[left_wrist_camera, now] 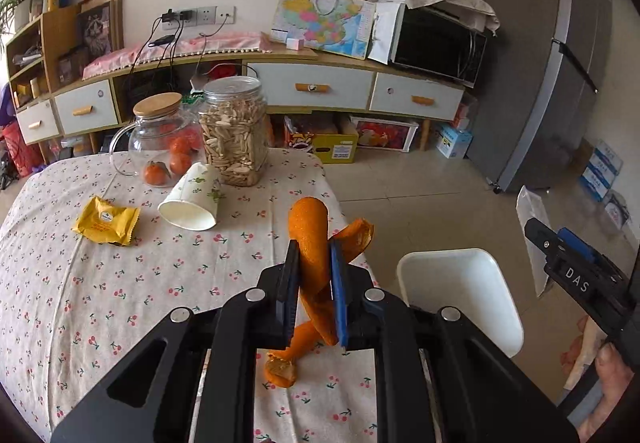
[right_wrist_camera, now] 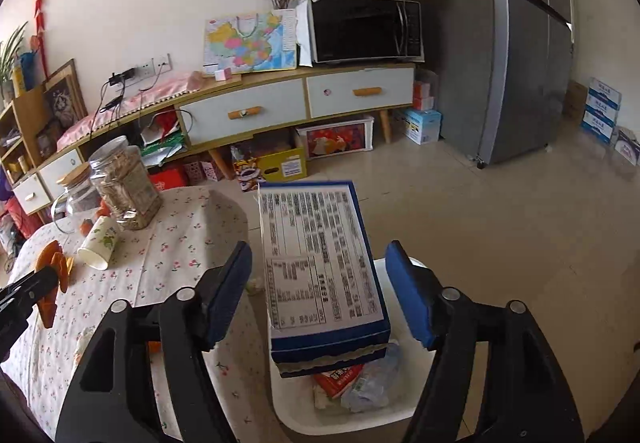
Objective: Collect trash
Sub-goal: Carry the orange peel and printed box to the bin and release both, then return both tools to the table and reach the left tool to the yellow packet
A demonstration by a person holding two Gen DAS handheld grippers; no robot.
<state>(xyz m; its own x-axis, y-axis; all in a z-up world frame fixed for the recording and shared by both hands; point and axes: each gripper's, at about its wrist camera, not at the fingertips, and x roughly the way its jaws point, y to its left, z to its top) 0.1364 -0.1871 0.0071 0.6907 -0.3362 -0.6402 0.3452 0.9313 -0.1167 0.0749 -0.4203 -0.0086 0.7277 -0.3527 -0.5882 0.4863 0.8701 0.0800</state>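
- The left tongs [left_wrist_camera: 314, 263] are clamped on a long, curling strip of orange peel [left_wrist_camera: 310, 239], which sticks up past the fingertips and hangs down between the black arms above the near edge of the surface [left_wrist_camera: 80, 303], a round top under a cream cloth printed with small cherries.
- The right tongs [right_wrist_camera: 320, 275] stand spread wide, their blue pads clear of the blue and white printed carton [right_wrist_camera: 324, 267] lying tilted between them; no pad touches it.
- The carton's near end is over the white plastic bin [right_wrist_camera: 296, 403] on the floor just right of the surface; a red wrapper [right_wrist_camera: 336, 379] and a crumpled clear plastic bottle [right_wrist_camera: 372, 379] lie inside the bin.
- Farther on the surface, to the left, lies a yellow snack packet [left_wrist_camera: 106, 221], and just beside it a white paper cup [left_wrist_camera: 192, 201] with a green print, tipped on its side.
- Behind the cup stand a clear glass jug with a wooden lid [left_wrist_camera: 158, 139], with tangerines behind it, and a tall clear jar of pale seeds [left_wrist_camera: 234, 131].
- At the far wall runs a low wooden sideboard [left_wrist_camera: 316, 83] with white drawers, a black microwave [left_wrist_camera: 438, 43] at its right end.
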